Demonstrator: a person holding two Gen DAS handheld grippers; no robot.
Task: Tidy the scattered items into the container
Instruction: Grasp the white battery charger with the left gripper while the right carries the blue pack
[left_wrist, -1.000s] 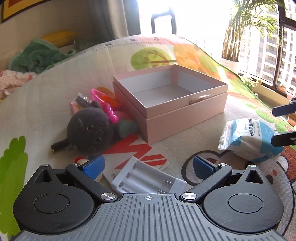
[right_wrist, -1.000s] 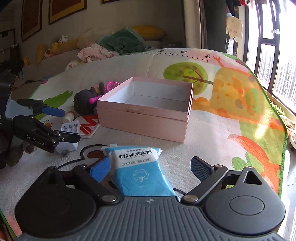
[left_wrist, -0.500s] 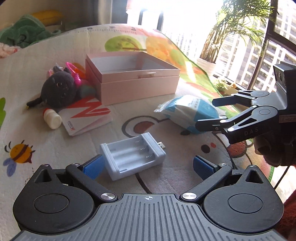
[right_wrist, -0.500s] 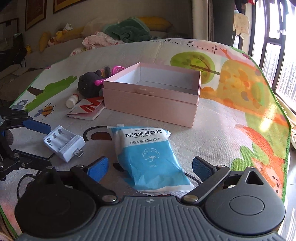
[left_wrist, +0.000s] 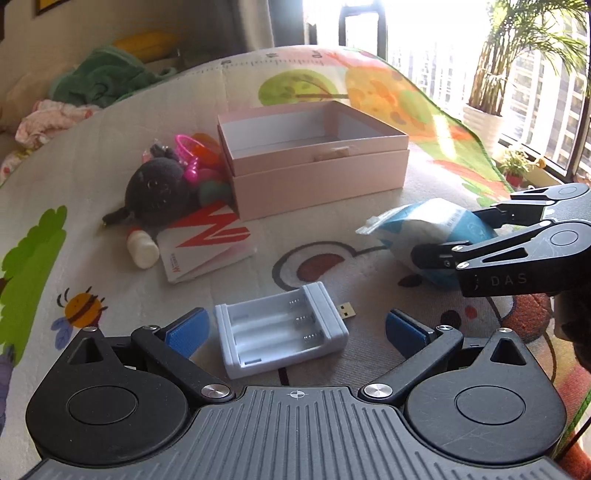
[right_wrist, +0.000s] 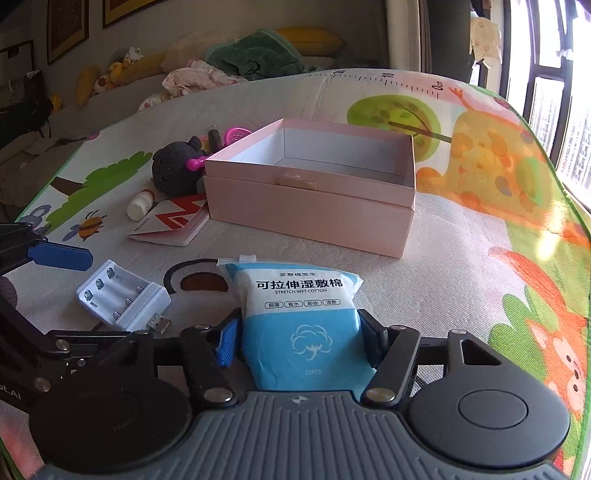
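Box (right_wrist: 310, 218) at frame centre is sitting empty, nothing tidied yet. Right gripper (right_wrist: 299, 341), jaws just closing, is clamping the cotton pack (right_wrist: 301, 317) at lower centre. Left gripper (left_wrist: 295, 328) is hanging spread around the battery charger (left_wrist: 282, 328), not gripping. Plush toy (left_wrist: 157, 192), bottle (left_wrist: 142, 249), booklet (left_wrist: 207, 245) are waiting at left.

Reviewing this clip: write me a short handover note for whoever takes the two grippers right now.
Right gripper: jaws have just been closing and its pads now press both sides of the blue cotton-pad pack, which lies on the play mat.
Left gripper: open, with the white battery charger lying between its fingers, not gripped.
Pink box: open, nothing visible inside.
Beside the box: black plush toy, small white bottle, red-and-white booklet, pink plastic toys.
Done: nothing boxed. Left: everything.
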